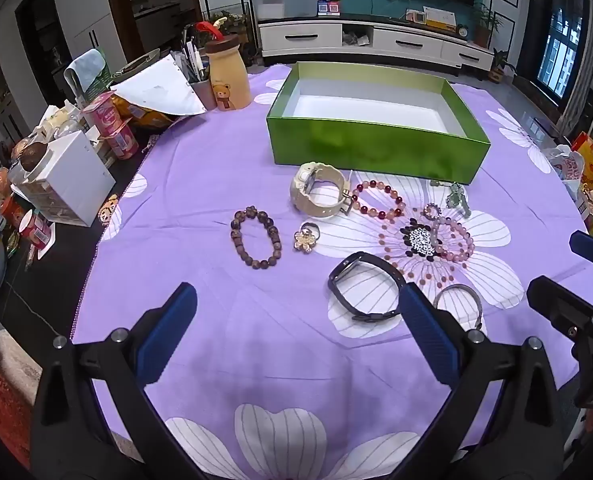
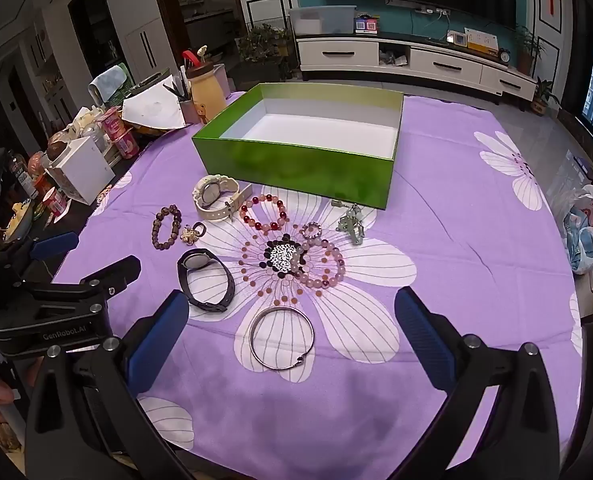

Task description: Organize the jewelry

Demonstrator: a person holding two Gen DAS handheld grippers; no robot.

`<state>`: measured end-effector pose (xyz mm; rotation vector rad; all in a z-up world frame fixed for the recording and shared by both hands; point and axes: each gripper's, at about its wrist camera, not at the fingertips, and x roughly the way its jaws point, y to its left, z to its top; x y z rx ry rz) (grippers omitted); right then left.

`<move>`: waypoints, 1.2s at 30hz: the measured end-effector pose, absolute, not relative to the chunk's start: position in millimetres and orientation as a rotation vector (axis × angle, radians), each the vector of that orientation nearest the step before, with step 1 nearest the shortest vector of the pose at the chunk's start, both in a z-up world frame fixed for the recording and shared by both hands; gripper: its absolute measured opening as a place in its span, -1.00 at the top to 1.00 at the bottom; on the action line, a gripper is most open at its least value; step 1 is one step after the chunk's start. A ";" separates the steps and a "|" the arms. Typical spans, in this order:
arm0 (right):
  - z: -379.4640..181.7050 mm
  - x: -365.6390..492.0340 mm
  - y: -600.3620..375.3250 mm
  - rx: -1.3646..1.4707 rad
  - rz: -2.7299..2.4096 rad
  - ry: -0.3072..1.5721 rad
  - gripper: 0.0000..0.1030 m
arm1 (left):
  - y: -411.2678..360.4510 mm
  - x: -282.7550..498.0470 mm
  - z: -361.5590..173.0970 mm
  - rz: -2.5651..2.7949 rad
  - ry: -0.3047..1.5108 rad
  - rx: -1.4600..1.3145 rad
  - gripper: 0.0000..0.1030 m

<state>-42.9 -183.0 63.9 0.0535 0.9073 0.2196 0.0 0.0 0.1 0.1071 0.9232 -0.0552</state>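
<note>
Right gripper (image 2: 292, 320) wide and empty over silver bangle (image 2: 281, 338): stiff, light, probably slippery, best pinched across its thin rim.

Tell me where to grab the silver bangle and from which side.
Take the silver bangle from above with the open right gripper, jaws straddling the plain band on its near-left arc. It lies flat on the cloth, so only the thin rim offers purchase. Probably avoid the clasp end at its near right.
</note>
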 end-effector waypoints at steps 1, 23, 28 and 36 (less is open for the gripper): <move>64.2 -42.8 -182.6 0.054 0.219 0.908 -0.97 | 0.0 0.1 0.0 -0.054 0.925 0.109 -0.96; 66.3 -44.6 -182.7 0.060 0.217 0.904 -0.97 | -5.8 0.7 1.6 -0.067 0.915 0.113 -0.96; 66.6 -44.9 -182.5 0.062 0.216 0.904 -0.97 | -7.1 1.7 1.7 -0.067 0.917 0.117 -0.96; 66.5 -44.9 -185.4 0.067 0.213 0.906 -0.97 | -7.0 1.2 1.3 -0.067 0.915 0.115 -0.96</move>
